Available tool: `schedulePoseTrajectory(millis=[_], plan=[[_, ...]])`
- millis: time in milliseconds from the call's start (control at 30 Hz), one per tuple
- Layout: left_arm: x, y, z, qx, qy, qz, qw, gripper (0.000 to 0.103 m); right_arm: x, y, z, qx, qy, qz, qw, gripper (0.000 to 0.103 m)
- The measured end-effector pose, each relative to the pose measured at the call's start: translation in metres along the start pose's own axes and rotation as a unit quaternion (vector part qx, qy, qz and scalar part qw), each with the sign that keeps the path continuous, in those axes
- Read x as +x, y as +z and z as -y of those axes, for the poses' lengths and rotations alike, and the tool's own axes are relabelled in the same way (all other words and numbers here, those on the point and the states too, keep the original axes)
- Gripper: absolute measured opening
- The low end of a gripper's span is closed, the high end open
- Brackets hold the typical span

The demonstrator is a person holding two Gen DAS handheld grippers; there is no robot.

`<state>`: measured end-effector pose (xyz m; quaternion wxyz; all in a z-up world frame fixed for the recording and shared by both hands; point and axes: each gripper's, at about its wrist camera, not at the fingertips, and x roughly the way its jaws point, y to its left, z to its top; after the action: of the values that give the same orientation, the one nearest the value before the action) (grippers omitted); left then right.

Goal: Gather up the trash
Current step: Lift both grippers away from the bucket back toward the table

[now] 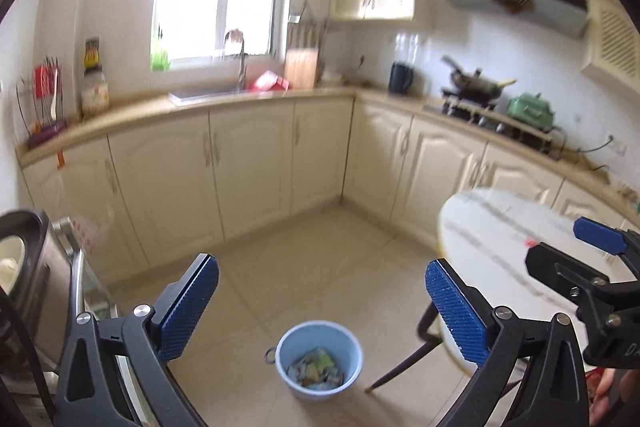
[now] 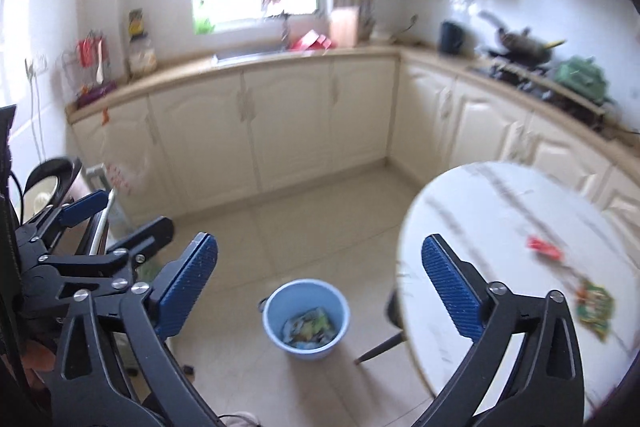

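Note:
A light blue bucket (image 1: 357,349) (image 2: 267,311) stands on the tiled floor below both grippers, with crumpled wrappers (image 1: 316,369) (image 2: 310,327) inside it. My left gripper (image 1: 320,263) is open and empty high above the bucket; the right wrist view shows it at the left (image 2: 120,217). My right gripper (image 2: 319,239) is also open and empty, and it shows at the right edge of the left wrist view (image 1: 568,247). On the round white marble table (image 2: 480,227) (image 1: 492,223) lie a red wrapper (image 2: 542,247) (image 1: 530,242) and a green wrapper (image 2: 596,307).
Cream cabinets (image 1: 248,163) run along the back and right under a counter with a sink (image 1: 204,95), a kettle (image 1: 400,77) and a stove with a wok (image 1: 476,85). A steel appliance (image 1: 36,267) stands at the left. A dark table leg (image 1: 400,367) slants beside the bucket.

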<state>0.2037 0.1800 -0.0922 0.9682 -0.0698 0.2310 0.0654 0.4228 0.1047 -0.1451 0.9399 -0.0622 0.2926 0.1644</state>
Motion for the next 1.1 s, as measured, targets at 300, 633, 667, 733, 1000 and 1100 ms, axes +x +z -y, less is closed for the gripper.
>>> schedulePoseTrajectory(millis=[300,633,667,733,1000,1100], plan=[[-0.14,-0.072,0.018,0.025,-0.029,0.109,0.9933,0.102,-0.14,0.003,0.029,0.022,-0.049,0.099,0.994,0.103],[-0.256,-0.161,0.045,0.042,-0.025,0.203,0.9779,0.102,-0.244,-0.006,0.04,0.024,-0.085,0.178,0.98,0.103],[-0.26,-0.169,0.049,0.041,-0.027,0.21,0.9764,0.102,-0.253,-0.008,0.041,0.023,-0.09,0.186,0.978,0.103],[-0.275,-0.184,0.052,0.042,-0.032,0.218,0.9744,0.102,-0.268,-0.008,0.041,0.025,-0.1,0.2,0.974,0.103],[-0.281,-0.202,0.059,0.049,-0.051,0.229,0.971,0.102,-0.298,-0.008,0.048,0.034,-0.14,0.224,0.964,0.103],[-0.271,-0.196,0.062,0.056,-0.055,0.225,0.9711,0.102,-0.302,-0.008,0.051,0.037,-0.152,0.228,0.961,0.103]])
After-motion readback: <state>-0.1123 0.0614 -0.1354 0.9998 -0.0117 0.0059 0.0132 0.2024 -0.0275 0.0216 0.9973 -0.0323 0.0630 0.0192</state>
